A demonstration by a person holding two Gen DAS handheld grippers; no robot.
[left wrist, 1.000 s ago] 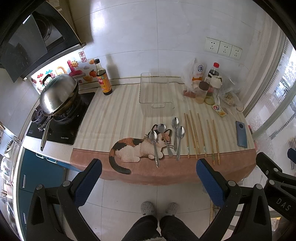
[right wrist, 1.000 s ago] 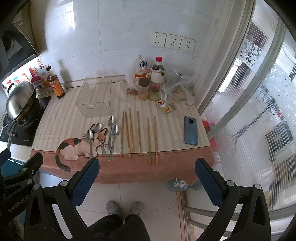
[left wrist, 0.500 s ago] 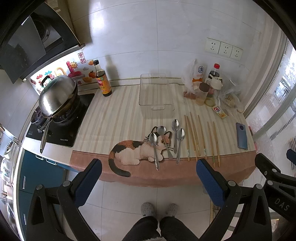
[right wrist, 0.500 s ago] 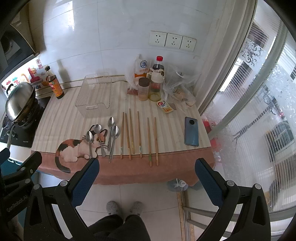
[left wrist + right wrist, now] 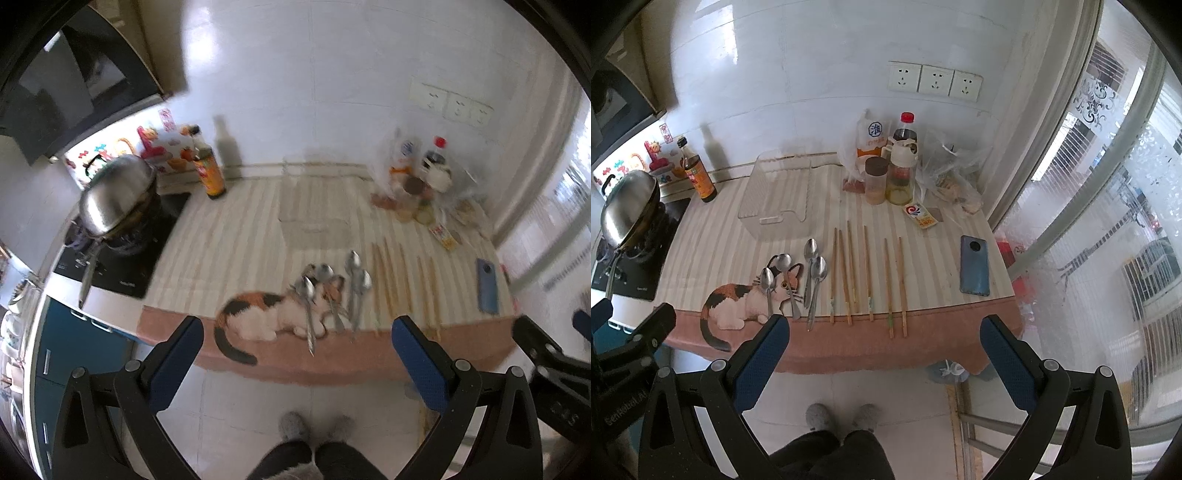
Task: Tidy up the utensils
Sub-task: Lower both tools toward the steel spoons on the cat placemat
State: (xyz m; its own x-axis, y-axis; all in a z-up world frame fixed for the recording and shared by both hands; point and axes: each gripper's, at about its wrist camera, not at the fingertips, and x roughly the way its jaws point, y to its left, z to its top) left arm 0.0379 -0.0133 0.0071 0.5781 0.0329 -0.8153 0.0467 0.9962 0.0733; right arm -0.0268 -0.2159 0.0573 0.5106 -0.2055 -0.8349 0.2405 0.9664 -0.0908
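Several metal spoons [image 5: 812, 275] [image 5: 356, 284] lie near the counter's front edge, beside a cat picture on the striped cloth. Several wooden chopsticks [image 5: 866, 273] [image 5: 400, 280] lie in a row to their right. A clear plastic tray [image 5: 777, 195] [image 5: 314, 206] stands empty behind them. My left gripper [image 5: 295, 362] and right gripper [image 5: 886, 360] are both open and empty, held in front of the counter above the floor, well short of the utensils.
A blue phone [image 5: 975, 264] lies at the counter's right. Bottles and bags [image 5: 894, 170] crowd the back right. A sauce bottle [image 5: 698, 175] and a steel wok [image 5: 628, 206] on a stove stand at the left. A window wall is on the right.
Both grippers have moved closer to the counter, so the utensils look larger. The left view is blurred by motion. Nothing on the counter has moved.
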